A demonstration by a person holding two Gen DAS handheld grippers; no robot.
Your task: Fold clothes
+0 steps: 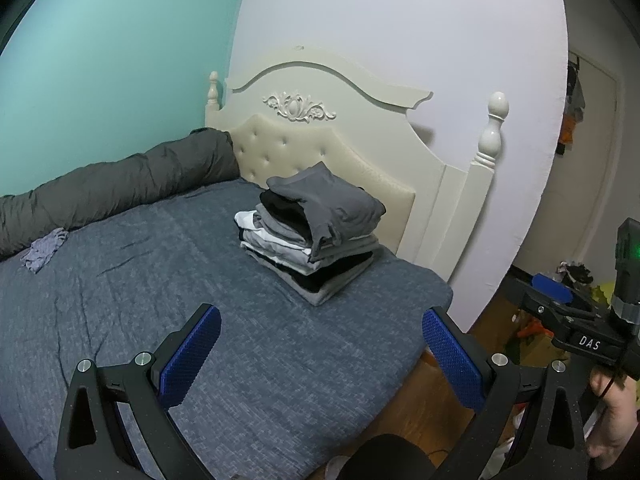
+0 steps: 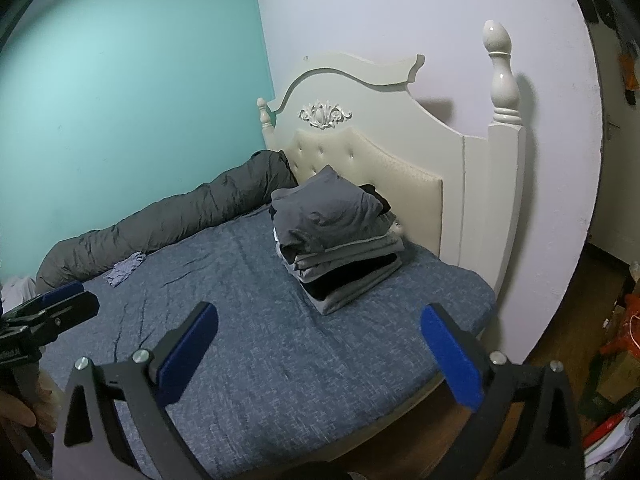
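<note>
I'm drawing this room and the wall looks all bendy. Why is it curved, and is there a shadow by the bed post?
In both wrist views the fisheye lens bends straight lines, so the wall edge bows and the corners go black. In the right wrist view the bed post throws a soft shadow on the wall to its right; in the left wrist view the headboard is sharp, not blurred.

Black gripper frames with silver screws, blue textured fingers [image 1: 192, 356], white "DAS" marking [image 1: 589, 343]
</note>
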